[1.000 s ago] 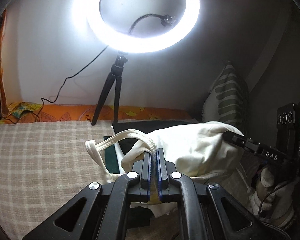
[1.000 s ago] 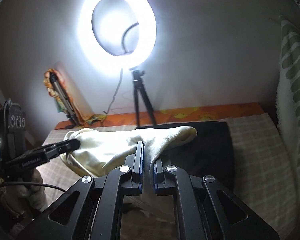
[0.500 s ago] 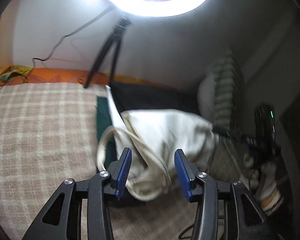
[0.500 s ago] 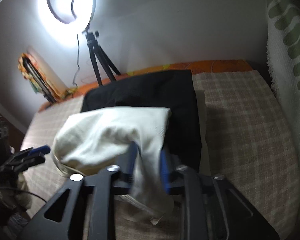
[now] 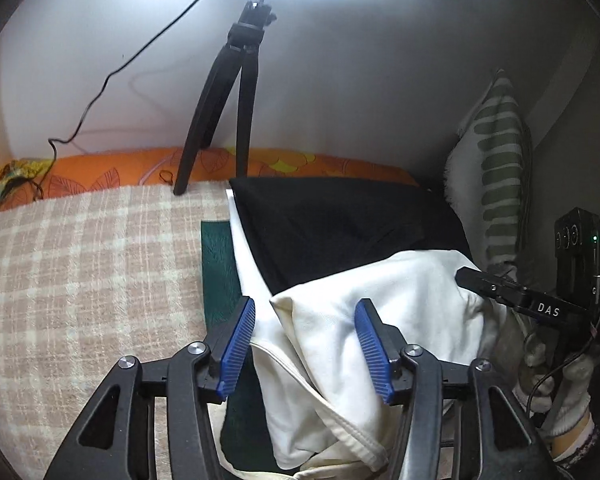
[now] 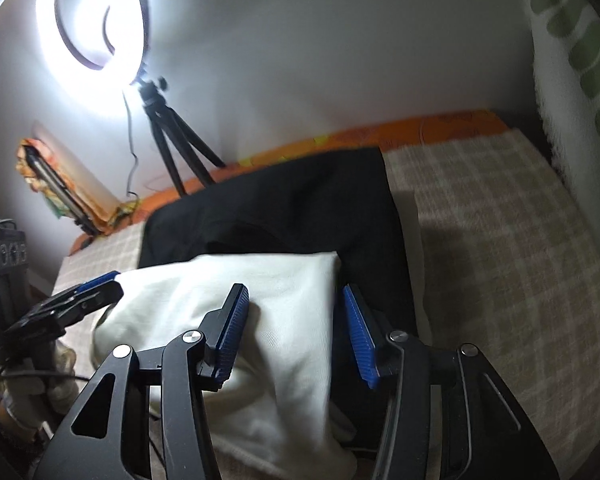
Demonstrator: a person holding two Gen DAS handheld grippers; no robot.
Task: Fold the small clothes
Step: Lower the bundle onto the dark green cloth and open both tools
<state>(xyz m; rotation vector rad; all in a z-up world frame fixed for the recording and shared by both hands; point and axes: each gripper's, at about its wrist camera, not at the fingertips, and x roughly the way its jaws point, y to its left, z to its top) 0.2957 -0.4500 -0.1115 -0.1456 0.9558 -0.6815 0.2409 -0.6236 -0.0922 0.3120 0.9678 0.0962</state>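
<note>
A cream-white small garment (image 5: 380, 312) lies folded over on top of a black garment (image 5: 340, 220), with a dark green cloth (image 5: 216, 264) and a white layer under them. My left gripper (image 5: 306, 344) is open, its blue pads either side of the garment's near edge, holding nothing. My right gripper (image 6: 294, 330) is open too, straddling the garment's (image 6: 228, 300) right edge. The right gripper also shows in the left wrist view (image 5: 500, 292), at the garment's right end. The left gripper shows in the right wrist view (image 6: 80, 300), at the garment's left end.
A checked beige blanket (image 5: 80, 280) covers the bed. A ring light on a black tripod (image 5: 228, 92) stands at the back by the wall, its cable trailing left. A green-striped pillow (image 5: 496, 160) leans at the right. An orange patterned sheet (image 5: 112, 168) runs along the wall.
Both grippers were shut on the cream garment and held it up. They lowered it onto the black garment and opened, letting it go. The garment now lies on the pile.
</note>
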